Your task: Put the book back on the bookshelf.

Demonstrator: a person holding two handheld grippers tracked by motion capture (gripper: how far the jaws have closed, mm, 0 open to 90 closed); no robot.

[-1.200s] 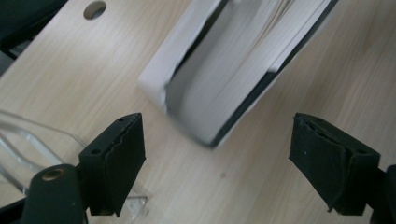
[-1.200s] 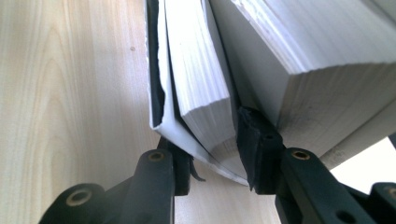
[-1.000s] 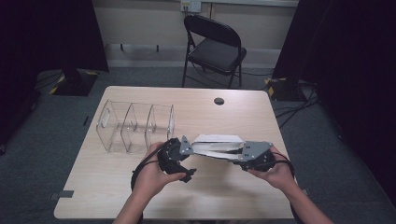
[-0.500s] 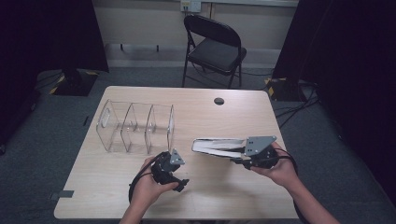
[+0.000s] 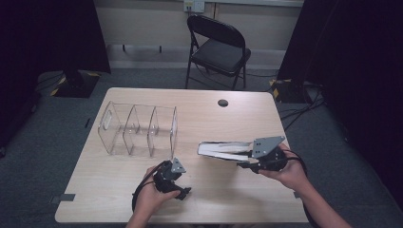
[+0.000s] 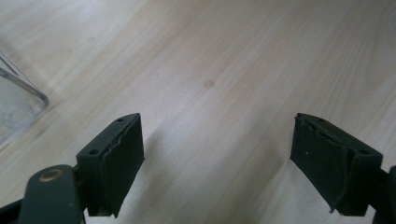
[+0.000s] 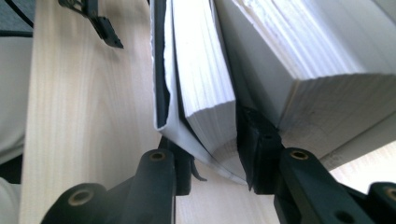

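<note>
Right gripper (image 5: 240,156) clamps part of book (image 5: 223,148); left gripper (image 5: 175,186) open, empty; keep book level toward clear rack (image 5: 138,128).

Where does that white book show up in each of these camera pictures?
High view: the book lies level just right of the table's middle, held at its right end by the right gripper.
Left gripper view: not in it; there are open jaws over bare wood and a corner of the clear organizer.
Right gripper view: the book sits top centre, some pages between the jaws.
Shared landmark: the wooden table.
</note>
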